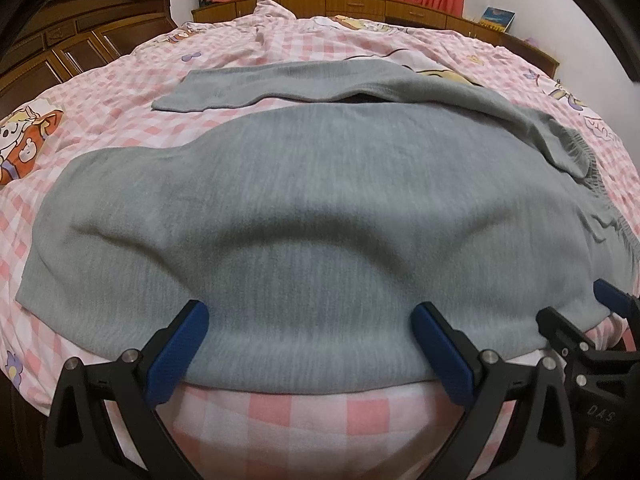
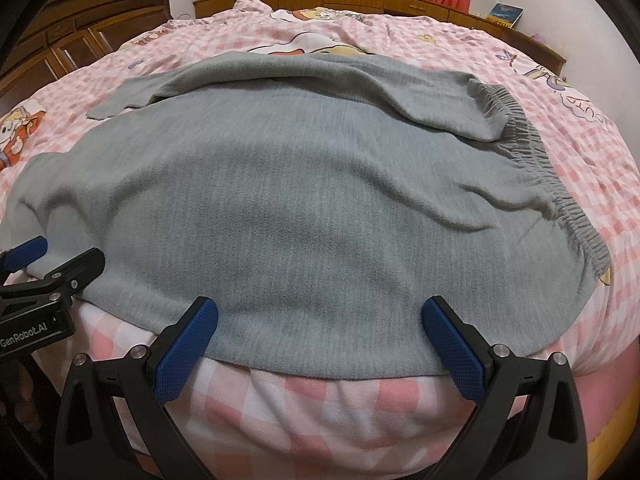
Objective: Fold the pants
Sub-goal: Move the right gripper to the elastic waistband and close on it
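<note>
Now both grippers, left [image 1: 310,334] and right [image 2: 320,332], spread wide at near edge of pants [image 1: 304,216], lower frame. Pants sprawl across bed [image 1: 280,420], centre. I'd pinch both fabric layers evenly, then lift together.

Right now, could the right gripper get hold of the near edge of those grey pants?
Probably yes. The right gripper is open, its fingers straddling the near edge of the grey pants, with nothing between them. The left gripper sits off to the side, clear.
</note>
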